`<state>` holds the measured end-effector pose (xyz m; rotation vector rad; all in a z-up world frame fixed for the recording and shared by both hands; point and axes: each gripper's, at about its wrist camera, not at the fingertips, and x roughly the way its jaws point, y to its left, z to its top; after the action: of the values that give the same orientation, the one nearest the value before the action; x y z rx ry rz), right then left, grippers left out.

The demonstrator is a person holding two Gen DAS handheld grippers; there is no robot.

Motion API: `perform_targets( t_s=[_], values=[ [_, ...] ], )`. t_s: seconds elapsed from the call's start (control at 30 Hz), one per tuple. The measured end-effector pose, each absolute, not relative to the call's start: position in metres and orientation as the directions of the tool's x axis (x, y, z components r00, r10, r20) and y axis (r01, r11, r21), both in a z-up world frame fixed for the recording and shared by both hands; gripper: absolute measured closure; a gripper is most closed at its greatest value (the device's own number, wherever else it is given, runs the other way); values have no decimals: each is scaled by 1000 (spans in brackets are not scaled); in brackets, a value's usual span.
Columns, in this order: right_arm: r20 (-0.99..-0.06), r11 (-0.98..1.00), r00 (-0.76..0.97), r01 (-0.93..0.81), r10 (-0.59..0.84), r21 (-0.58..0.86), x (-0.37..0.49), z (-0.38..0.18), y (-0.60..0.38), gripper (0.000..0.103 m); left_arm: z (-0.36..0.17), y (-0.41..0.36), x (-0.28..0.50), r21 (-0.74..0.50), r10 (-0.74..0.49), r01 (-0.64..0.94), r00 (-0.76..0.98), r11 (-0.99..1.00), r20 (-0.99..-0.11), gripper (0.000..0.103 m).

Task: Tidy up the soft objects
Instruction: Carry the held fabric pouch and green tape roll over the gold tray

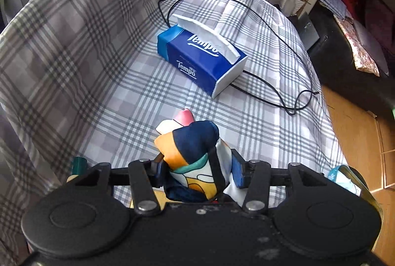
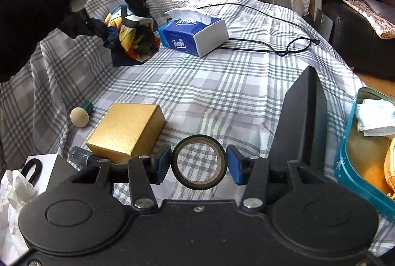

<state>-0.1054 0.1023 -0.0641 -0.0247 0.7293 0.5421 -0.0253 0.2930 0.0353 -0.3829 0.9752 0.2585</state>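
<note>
On the grey plaid-covered counter, the gold cardboard box lies nearest; the blue Tempo tissue box behind it, the black tape roll to its right, the teal tin tray farther right.

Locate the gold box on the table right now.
In the right wrist view, the gold box sits lower left on the plaid cloth, between the wooden knob and the tape roll.
</note>
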Motion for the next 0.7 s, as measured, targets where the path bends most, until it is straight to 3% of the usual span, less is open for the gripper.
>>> perform_targets(
  t_s=[0.3,0.53,0.6,0.7],
  values=[
    [-604,937,716,-254,349,241,-108,-20,25,54,63,220,-33,-203,-47,-207,579,957,-814,61],
    [-598,955,760,-100,255,280,-107,-1,-37,54,52,177,-22,-221,-113,-127,567,967,-816,61],
    [-580,955,776,-94,248,282,-110,2,-41,54,46,175,-24,-202,-100,-127,553,971,-827,51],
    [-570,950,779,-105,262,293,-111,4,-39,54,32,179,-26,-170,-71,-140,530,976,-845,45]
  ],
)
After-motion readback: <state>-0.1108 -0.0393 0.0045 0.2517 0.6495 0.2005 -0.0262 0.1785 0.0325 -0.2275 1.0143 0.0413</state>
